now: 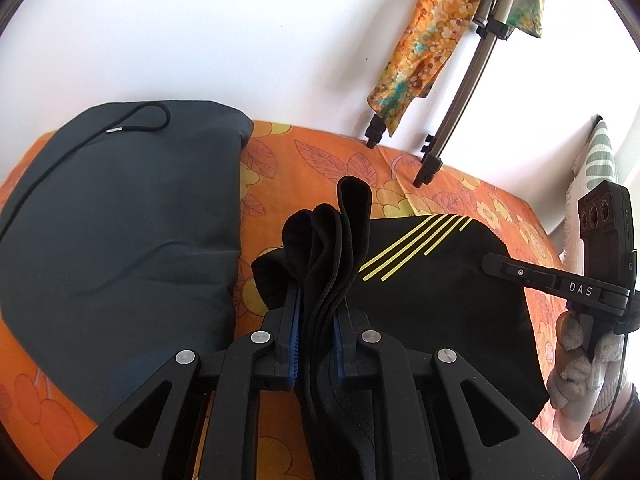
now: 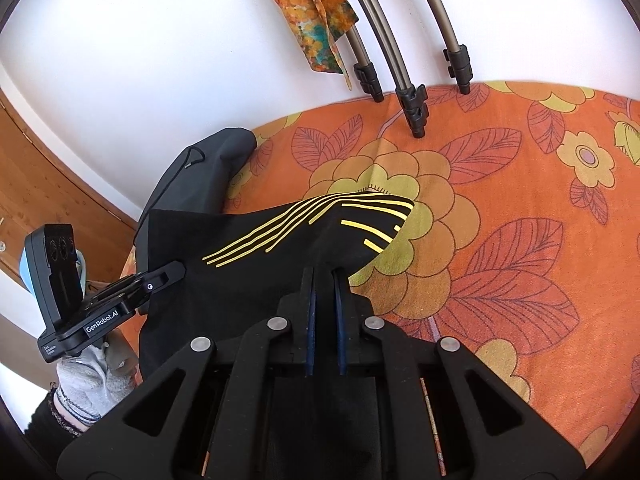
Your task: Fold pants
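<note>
We have the bed under us, its orange flowered cover bare over the whole right side and running back to the white wall. At far left on the cover lies a grey garment, flat and squared off with its drawstring looped on top; to us it looks already folded and set aside, though we cannot say for sure what it is. A drying rack leans at the far wall with a patterned cloth hanging from it.

The pants, black with yellow stripes, sit in the middle of the bed, just right of the grey garment, and we hold them up off the cover between both tools. Our left gripper is clenched on a thick bunch of black layers that stands up between its blue pads. Our right gripper is likewise clamped on the cloth at the near right side, jaws almost together with a thin pinch of fabric between them. The cloth spans taut from one tool to the other, with its far edge draping down to the cover.

We judge the fold to be partway: several layers are gathered at the left grip, so at least one fold seems made, but the bundle hangs in the air and is uneven. What is left, as we see it, is to lay it down, square it up and let go.
</note>
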### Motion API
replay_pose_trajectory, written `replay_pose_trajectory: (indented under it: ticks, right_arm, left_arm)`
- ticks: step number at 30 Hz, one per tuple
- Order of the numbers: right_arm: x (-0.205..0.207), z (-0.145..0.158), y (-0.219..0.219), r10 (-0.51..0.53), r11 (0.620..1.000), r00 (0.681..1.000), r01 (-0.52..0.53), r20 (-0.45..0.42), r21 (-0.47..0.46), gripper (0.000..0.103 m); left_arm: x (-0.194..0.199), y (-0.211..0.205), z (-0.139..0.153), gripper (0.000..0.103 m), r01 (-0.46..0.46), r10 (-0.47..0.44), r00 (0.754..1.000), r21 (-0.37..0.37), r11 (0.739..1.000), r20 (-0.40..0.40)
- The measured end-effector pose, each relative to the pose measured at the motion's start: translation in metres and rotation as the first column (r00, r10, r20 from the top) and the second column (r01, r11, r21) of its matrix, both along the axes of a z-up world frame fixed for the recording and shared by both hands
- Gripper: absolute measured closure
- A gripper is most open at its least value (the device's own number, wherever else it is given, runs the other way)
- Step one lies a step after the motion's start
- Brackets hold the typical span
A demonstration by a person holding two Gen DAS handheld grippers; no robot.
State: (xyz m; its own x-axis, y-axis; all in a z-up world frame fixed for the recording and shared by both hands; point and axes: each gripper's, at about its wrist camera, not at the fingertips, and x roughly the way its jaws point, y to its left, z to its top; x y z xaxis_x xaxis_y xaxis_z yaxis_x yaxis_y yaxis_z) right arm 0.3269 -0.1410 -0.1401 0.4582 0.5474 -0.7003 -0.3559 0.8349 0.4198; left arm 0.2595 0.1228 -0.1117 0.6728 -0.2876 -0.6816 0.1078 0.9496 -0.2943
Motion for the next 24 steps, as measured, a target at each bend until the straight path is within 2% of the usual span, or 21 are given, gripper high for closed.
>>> replay_pose_trajectory:
  ticks: [8,12,17,24]
  right_arm:
    - [-0.037,0.042,0.008,0.016,1.0,0.994,-0.014,0.11,-0.018,0.095]
    - [-0.058,0.065,0.021,0.023,0.999,0.983,-0.017,0.183,-0.033,0.095]
    - [-0.079,0.094,0.05,0.052,0.998,0.961,-0.04,0.271,-0.049,0.095]
    - [-0.089,0.129,0.106,0.114,0.993,0.933,-0.099,0.342,-0.061,0.095]
  left_arm:
    - [-0.035,0.009,0.034,0.092,0.014,-0.016,0.995,0.016,1.0,0.096]
    - [-0.053,0.025,0.053,0.092,-0.005,0.005,0.99,-0.005,1.0,0.142]
    - [-0.072,0.046,0.076,0.092,-0.043,0.044,0.978,-0.009,0.999,0.206]
    - [-0.09,0.088,0.099,0.092,-0.112,0.116,0.955,-0.033,0.993,0.272]
